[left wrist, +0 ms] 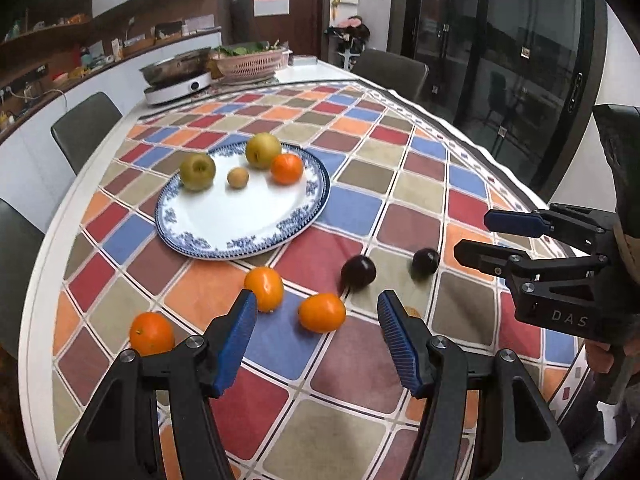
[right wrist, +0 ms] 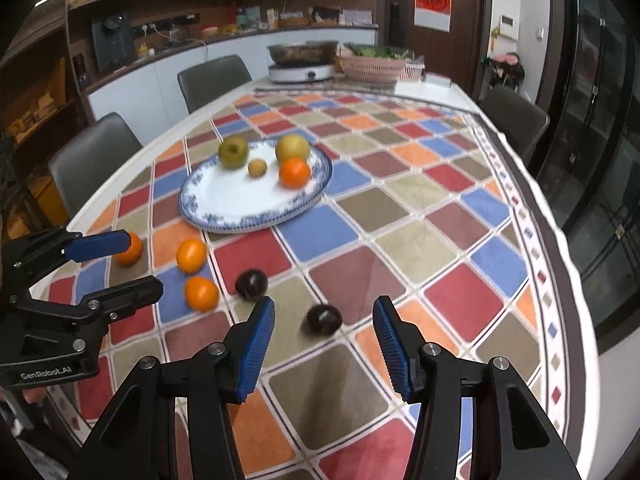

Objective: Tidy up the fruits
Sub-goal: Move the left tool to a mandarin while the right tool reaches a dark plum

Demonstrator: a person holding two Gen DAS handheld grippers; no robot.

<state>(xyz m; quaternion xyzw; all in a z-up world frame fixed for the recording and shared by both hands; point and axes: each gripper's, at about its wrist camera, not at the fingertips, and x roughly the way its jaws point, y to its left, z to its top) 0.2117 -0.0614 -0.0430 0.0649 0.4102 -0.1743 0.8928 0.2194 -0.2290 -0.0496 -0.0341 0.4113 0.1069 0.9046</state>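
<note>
A blue-rimmed white plate [left wrist: 240, 220] [right wrist: 224, 204] holds two green-yellow pears [left wrist: 197, 171] [left wrist: 263, 150], a small brown fruit [left wrist: 238, 178] and an orange [left wrist: 286, 168]. On the cloth in front lie three oranges [left wrist: 151, 334] [left wrist: 264, 288] [left wrist: 322, 312] and two dark plums [left wrist: 358, 273] [left wrist: 425, 263]. My left gripper [left wrist: 316, 304] is open and empty, above the near oranges. My right gripper [right wrist: 324, 312] is open and empty, just short of the nearer plum [right wrist: 323, 319]; the other plum [right wrist: 251, 285] lies to its left.
A chequered cloth [left wrist: 360, 208] covers the white table. At the far end stand an induction cooker with a pan [left wrist: 178, 80] and a pink basket of greens [left wrist: 250, 62]. Grey chairs [left wrist: 84, 128] [right wrist: 516, 120] line both sides. Glass doors lie to the right.
</note>
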